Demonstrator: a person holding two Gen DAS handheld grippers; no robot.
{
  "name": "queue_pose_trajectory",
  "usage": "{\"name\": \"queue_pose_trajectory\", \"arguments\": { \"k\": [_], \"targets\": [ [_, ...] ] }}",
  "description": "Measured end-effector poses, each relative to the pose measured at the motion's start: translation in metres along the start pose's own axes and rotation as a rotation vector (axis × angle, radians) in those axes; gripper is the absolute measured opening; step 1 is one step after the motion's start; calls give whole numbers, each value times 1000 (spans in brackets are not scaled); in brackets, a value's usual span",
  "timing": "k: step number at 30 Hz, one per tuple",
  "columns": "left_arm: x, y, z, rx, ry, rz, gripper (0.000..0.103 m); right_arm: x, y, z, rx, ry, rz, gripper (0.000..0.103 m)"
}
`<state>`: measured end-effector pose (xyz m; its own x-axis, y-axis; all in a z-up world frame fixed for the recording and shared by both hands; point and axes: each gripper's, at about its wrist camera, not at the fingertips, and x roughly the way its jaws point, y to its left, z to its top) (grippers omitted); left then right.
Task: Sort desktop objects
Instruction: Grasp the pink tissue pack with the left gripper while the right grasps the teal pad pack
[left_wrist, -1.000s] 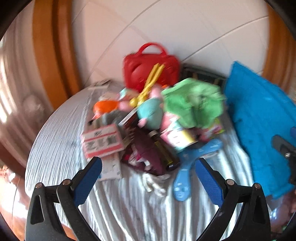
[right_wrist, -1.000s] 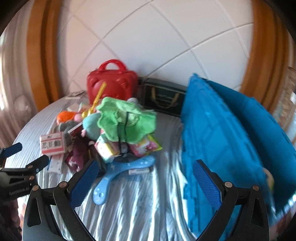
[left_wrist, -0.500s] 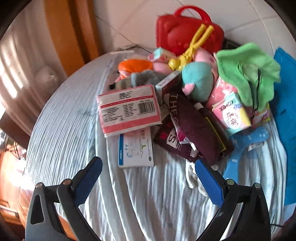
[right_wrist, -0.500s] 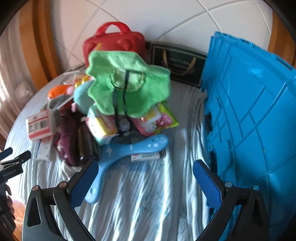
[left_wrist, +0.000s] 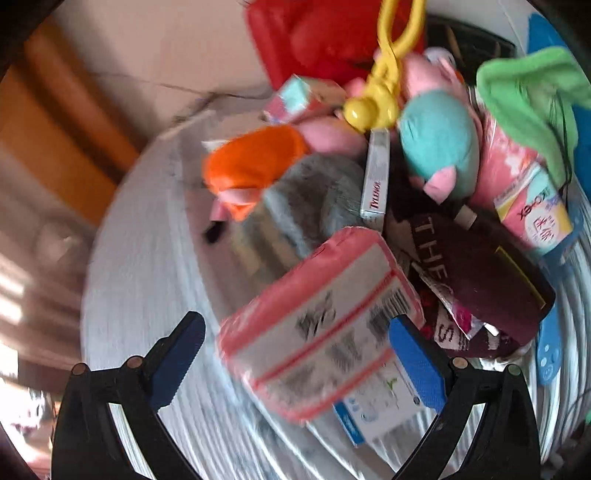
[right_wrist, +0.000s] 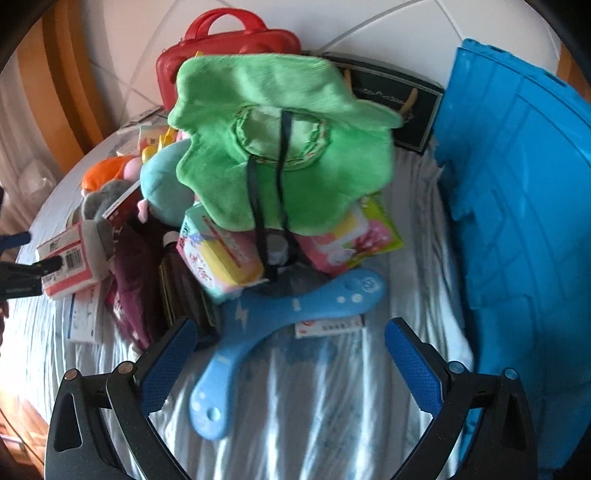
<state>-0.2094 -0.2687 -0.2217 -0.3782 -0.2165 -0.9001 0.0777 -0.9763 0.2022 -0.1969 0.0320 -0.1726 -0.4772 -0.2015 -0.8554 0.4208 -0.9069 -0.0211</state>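
Two grippers at a heap of household clutter on a white-draped round table.

We see the left gripper with its blue-padded jaws spread wide around a pink-and-white plastic-wrapped tissue pack, blurred and tilted at the pile's near edge; whether the pads touch it we cannot tell. Our right gripper hangs with jaws equally spread, empty, above a light-blue plastic boomerang lying flat on the cloth. A green plush cloth caps the heap, with a red plastic carry case behind and a blue plastic crate standing just to the right.
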Motion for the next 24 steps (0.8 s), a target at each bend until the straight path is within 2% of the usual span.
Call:
{"name": "queue_pose_trajectory", "arguments": {
  "k": [3,6,10,15,16,17,18,20,22,24],
  "targets": [
    [24,-6,3,39,66,-85,102,15,12,9,-15,20,11,103],
    [27,-14,0,74,49,-80,103,36,23,19,-33,43,22,103],
    [28,-5,-8,-59,120,-123,101,66,27,29,-6,88,81,103],
    [21,10,-22,-233,131,-167,92,86,27,41,-4,109,155,103],
    [21,11,-22,-263,130,-179,91,89,27,43,-6,114,161,95],
    [23,9,-21,-265,127,-181,91,92,27,45,-9,120,165,77],
    [24,5,-20,-250,122,-177,94,97,28,47,-12,131,182,71],
    [29,-4,-16,-207,119,-170,100,104,29,49,-4,140,223,74],
    [29,-9,-15,-196,127,-159,99,111,34,51,-19,155,225,72],
    [18,-9,-17,-210,113,-154,84,106,40,50,-46,147,215,62]
  ]
}}
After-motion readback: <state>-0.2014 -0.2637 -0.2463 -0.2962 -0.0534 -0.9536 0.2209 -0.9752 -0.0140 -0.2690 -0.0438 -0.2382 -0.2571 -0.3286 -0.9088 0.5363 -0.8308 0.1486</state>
